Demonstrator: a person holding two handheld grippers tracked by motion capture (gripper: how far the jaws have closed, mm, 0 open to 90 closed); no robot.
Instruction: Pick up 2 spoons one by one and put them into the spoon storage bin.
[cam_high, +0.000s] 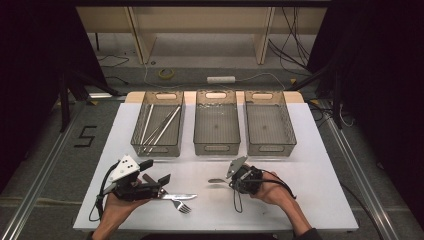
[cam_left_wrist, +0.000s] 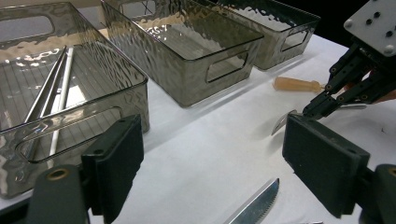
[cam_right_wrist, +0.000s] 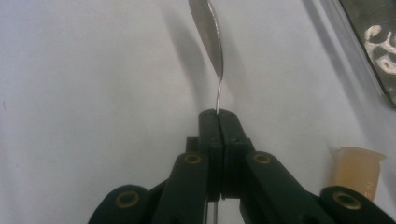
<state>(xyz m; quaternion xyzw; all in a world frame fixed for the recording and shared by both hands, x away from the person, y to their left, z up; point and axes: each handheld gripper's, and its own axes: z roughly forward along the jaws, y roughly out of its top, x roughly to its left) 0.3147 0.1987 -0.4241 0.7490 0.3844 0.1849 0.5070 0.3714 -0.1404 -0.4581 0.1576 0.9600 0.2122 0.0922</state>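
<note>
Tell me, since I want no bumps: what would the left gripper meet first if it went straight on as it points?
Probably the right gripper and its spoon, which lie ahead between the open jaws of the left gripper; depth is unclear, and the knife lies lower.

Right gripper (cam_right_wrist: 218, 112) jaws pressed together, clamped on thin spoon (cam_right_wrist: 212, 37) handle. The handle runs up from between the jaws, curves, and widens into the bowl, seen edge-on at the top. Bowl casts a shadow on the white table (cam_right_wrist: 93, 79) to its left. Translucent amber handle (cam_right_wrist: 358, 170) lies at lower right, just beside the right jaw link, its end cut off by the edge. Dark bin (cam_right_wrist: 373, 32) corner with pale glints at the top right, near the table edge.
</note>
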